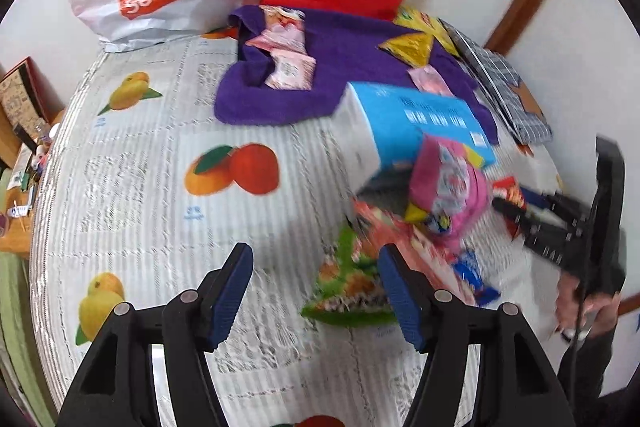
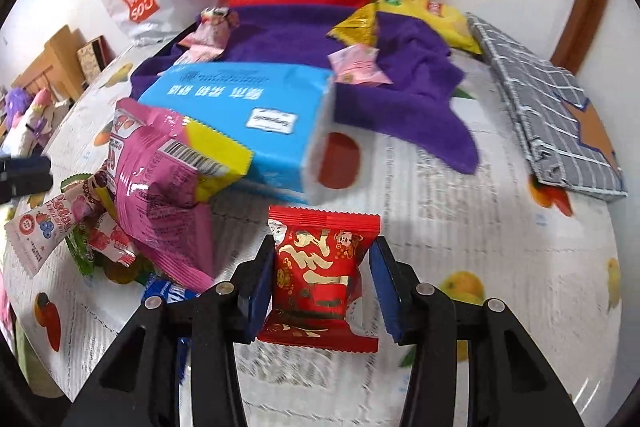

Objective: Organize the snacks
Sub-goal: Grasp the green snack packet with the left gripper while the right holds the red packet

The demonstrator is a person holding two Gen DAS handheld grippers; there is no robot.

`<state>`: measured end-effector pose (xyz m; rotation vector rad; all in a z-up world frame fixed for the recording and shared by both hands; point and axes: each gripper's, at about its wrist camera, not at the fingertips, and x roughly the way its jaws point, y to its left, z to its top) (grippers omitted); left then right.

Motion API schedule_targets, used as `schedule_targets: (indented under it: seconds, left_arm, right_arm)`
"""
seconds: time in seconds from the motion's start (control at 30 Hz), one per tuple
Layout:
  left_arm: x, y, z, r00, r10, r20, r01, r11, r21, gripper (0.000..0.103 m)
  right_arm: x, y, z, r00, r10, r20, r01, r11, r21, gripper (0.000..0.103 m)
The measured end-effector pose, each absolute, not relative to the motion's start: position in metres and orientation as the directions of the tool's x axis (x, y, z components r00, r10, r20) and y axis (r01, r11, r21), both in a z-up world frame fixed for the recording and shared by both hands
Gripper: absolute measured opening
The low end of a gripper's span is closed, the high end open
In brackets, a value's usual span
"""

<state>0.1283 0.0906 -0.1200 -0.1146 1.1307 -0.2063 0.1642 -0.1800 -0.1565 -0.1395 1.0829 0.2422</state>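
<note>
Two grippers work here: the right gripper point(image 2: 322, 273) holds the red snack packet point(image 2: 318, 277) between its jaws above the tablecloth point(image 2: 460, 195) and should keep its squeeze steady, while the left gripper point(image 1: 316, 293) hangs open and empty near the snack pile point(image 1: 420, 227)

Red gold-printed snack packet point(image 2: 320, 275) upright; pink bag point(image 2: 160, 171) atop heaped snacks.
</note>
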Motion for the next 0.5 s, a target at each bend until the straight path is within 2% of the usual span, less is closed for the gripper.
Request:
schedule_targets:
  seconds: [0.5]
  left_arm:
    - [0.134, 0.063, -0.157, 0.364, -0.221, -0.905, 0.137, 0.973, -0.183, 0.064]
  right_arm:
    - [0.149, -0.204, -0.144, 0.469, 0.086, -0.879, -0.213, 0.977, -0.018, 0.046]
